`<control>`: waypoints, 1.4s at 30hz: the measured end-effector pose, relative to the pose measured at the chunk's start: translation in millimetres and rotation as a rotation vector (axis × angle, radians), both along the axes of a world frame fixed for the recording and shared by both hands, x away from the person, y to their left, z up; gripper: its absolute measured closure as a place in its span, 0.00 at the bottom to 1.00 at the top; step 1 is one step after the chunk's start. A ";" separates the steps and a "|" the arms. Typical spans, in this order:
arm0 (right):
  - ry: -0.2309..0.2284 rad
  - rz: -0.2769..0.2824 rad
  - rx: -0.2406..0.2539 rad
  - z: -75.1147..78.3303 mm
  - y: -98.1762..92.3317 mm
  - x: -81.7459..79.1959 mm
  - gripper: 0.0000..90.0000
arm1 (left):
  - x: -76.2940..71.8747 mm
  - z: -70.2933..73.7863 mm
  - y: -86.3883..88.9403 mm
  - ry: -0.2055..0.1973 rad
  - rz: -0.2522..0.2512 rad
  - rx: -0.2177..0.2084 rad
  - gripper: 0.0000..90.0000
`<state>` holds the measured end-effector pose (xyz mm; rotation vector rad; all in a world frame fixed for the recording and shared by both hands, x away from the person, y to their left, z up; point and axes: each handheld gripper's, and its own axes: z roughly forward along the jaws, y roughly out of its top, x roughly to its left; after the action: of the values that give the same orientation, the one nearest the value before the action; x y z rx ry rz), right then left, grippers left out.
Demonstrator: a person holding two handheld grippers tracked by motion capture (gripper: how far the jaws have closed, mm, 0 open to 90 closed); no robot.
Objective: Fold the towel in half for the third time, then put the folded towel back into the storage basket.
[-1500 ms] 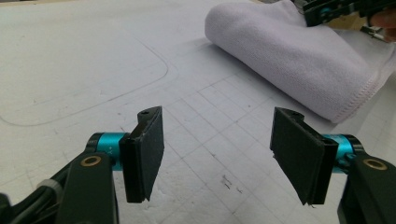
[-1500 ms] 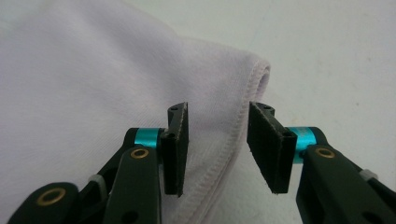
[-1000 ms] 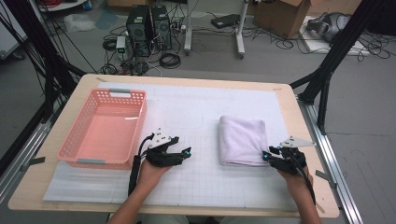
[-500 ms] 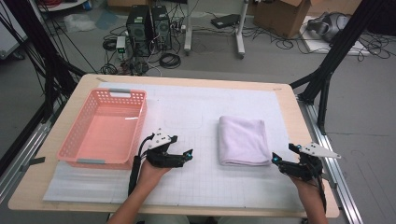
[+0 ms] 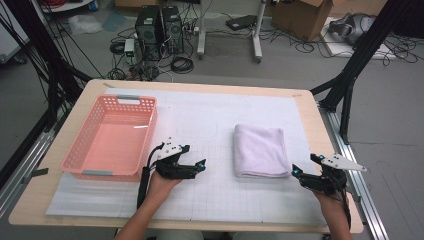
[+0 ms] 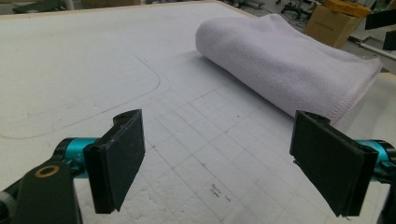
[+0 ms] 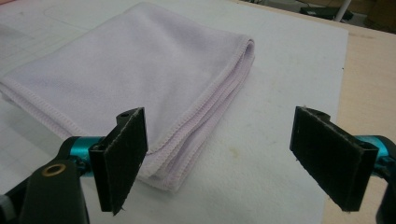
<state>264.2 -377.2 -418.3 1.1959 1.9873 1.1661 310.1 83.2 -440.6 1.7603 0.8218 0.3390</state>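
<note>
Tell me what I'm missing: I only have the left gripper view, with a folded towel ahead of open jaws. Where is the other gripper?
Observer: The right gripper sits near the towel's near right corner, on the side away from yours, apart from the cloth.
Operator: Is it gripping anything?
Observer: No. Its jaws have just been opening and stand wide, with nothing between them; the right gripper view has the towel's stitched corner just ahead of them.
Operator: Is there anywhere to put the towel?
Observer: A pink basket stands on the table's left side, beside the left gripper, and it looks empty.
</note>
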 end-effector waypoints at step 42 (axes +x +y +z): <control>0.019 0.037 -0.012 -1.5 4.8 2.5 0.20 | 25.0 15.5 -32.7 0.044 -0.046 -0.038 0.18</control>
<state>266.7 -372.4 -419.7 1.1733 2.0360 1.1626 335.2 50.5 -425.1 1.7537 0.8128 0.2529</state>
